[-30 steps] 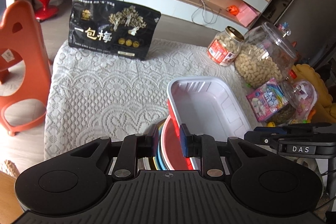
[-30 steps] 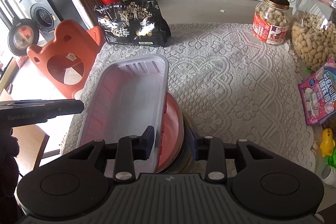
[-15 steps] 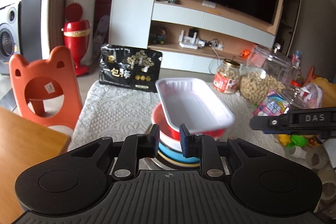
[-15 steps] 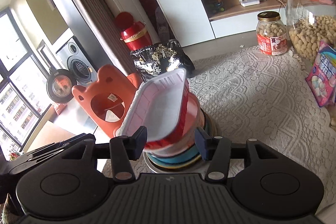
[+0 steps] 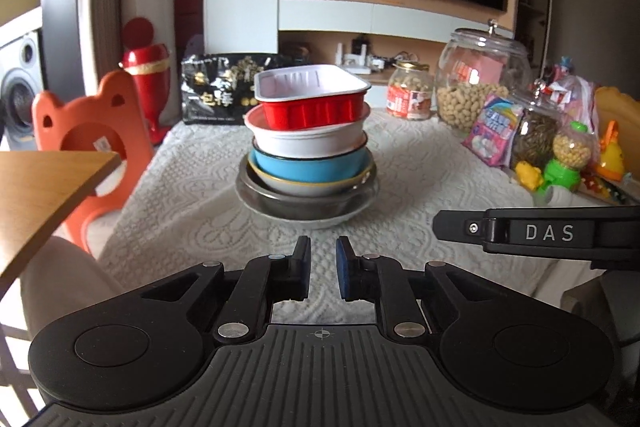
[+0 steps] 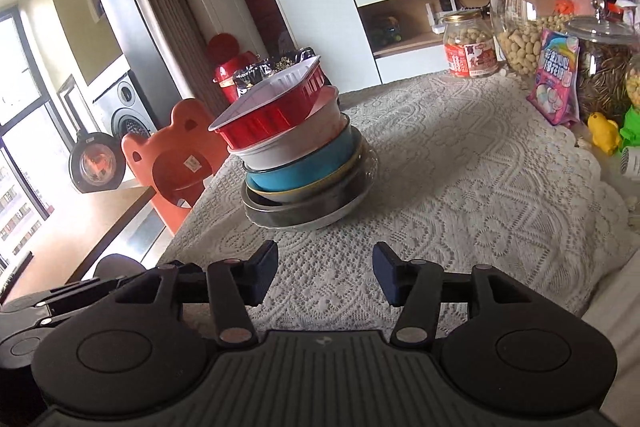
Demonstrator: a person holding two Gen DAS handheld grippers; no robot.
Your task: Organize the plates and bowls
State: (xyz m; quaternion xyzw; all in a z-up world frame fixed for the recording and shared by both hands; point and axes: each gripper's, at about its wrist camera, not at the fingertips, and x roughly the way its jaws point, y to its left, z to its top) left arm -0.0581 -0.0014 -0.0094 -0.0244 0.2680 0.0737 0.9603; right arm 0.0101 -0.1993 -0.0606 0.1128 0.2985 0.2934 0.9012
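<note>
Spread under everything: a white lace tablecloth [image 5: 192,195], its near edge hidden behind both gripper bodies. Near its middle, standing free, the stack of bowls and plates [image 5: 308,155]. At the stack's base, a wide steel dish [image 5: 308,205]; nested in it, a pale plate with a yellow rim, mostly hidden; above that, a blue bowl [image 5: 308,167], then a white bowl [image 5: 308,141]; on top, a red rectangular tray [image 5: 314,103] with a white inside, tilted rather than level. How many thin plates lie in the lower part of the stack: not possible to tell.

Behind the stack, a black snack bag [image 5: 218,89], its right part covered by the tray. Right of the stack, well apart, a big glass jar of peanuts [image 5: 476,79] and a smaller red-labelled jar [image 5: 410,91]. Left of the stack, off the cloth, an orange bear-shaped chair [image 5: 84,131], partly cut by a wooden tabletop [image 5: 44,195].

Nearer than the stack and apart from it, the left gripper [image 5: 323,269]: jaws narrowly parted, holding nothing. Likewise short of the stack, the right gripper [image 6: 325,273]: jaws spread wide, holding nothing.
</note>
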